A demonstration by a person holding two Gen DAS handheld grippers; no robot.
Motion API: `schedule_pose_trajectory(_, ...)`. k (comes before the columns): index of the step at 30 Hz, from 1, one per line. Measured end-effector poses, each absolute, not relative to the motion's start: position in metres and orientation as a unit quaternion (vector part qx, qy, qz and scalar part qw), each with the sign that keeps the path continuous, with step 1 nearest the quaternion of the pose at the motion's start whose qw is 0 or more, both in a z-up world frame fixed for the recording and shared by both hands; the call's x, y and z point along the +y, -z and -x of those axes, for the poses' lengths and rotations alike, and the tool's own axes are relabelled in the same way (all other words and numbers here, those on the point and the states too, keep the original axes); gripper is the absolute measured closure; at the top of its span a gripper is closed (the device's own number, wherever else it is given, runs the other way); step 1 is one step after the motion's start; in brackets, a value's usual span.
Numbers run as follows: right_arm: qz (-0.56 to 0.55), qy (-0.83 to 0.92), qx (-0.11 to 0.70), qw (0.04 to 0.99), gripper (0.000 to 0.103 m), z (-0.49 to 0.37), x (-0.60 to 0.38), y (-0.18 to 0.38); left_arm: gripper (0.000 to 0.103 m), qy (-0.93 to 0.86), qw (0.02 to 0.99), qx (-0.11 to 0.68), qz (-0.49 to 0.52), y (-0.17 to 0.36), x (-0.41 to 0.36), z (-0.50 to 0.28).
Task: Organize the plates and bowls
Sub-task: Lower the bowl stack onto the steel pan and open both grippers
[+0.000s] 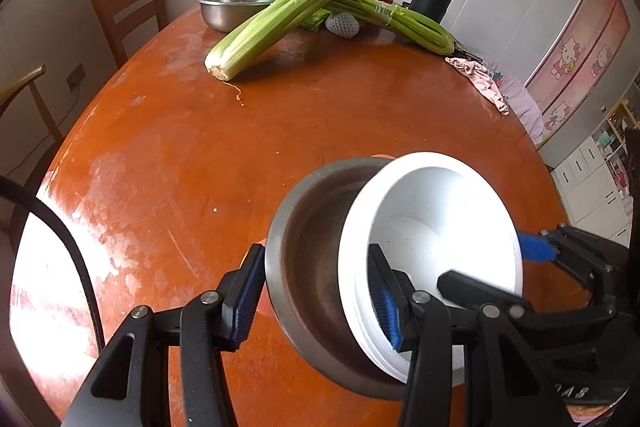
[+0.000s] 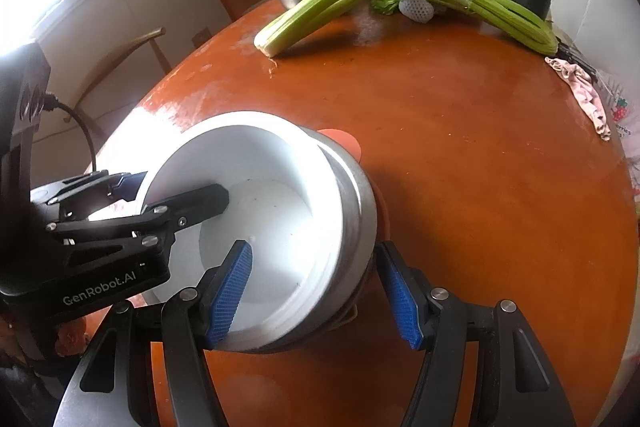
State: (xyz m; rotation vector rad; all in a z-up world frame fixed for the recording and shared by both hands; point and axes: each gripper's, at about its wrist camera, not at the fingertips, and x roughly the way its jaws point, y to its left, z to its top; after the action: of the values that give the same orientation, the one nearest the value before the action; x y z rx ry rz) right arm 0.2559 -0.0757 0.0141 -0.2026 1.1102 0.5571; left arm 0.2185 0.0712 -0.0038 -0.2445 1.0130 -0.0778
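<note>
White-in-steel, found the white bowl nested askew in the steel bowl over the desk, one rim pinched between the part-closed jaws of the left gripper, opposite rim straddled by the right gripper, contact unclear.

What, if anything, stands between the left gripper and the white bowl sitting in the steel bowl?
The steel bowl does, partly: the left gripper straddles both rims, its outer finger outside the steel bowl and its inner finger within the white bowl. Nothing else visible intervenes.
</note>
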Motion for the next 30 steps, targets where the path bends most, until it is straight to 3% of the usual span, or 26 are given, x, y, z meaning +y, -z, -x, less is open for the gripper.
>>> schedule_pose_trajectory(30, 0.073, -0.271, 0.457, 0.844, 0.036, -0.183, -0.106, -0.065, 0.049, -0.03, 0.908, 0.411, 0.074, -0.055, 0.058, -0.135)
